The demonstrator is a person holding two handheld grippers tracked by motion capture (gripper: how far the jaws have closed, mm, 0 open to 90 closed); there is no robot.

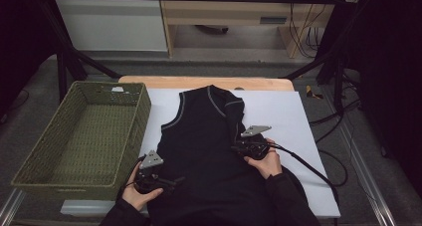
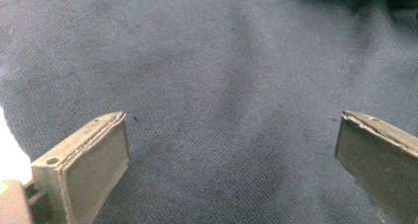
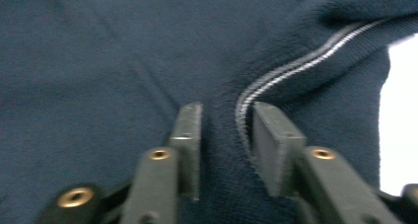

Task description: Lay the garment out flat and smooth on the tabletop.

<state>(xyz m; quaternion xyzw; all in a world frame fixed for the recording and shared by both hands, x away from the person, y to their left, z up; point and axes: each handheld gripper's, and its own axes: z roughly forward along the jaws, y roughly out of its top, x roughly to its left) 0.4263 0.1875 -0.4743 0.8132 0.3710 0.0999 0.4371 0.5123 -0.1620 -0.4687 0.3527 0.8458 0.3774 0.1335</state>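
A dark sleeveless vest [image 1: 209, 141] with grey piping lies flat, neck away from me, on a white sheet [image 1: 283, 116]. My left gripper [image 1: 166, 181] rests at the vest's lower left edge. In the left gripper view its jaws [image 2: 231, 120] stand wide apart over plain dark fabric [image 2: 222, 61], with nothing between them. My right gripper [image 1: 236, 147] is at the vest's right side, below the armhole. In the right gripper view its jaws [image 3: 226, 110] stand narrowly apart, with a ridge of fabric and the grey-striped trim [image 3: 296, 61] running between them; the pads do not clearly press on it.
A green woven basket [image 1: 142, 114], empty, stands at the left of the table, right beside the sheet. The wooden table edge [image 1: 199, 81] shows at the far side. A black cable [image 1: 313, 169] trails from the right gripper across the sheet and off the table.
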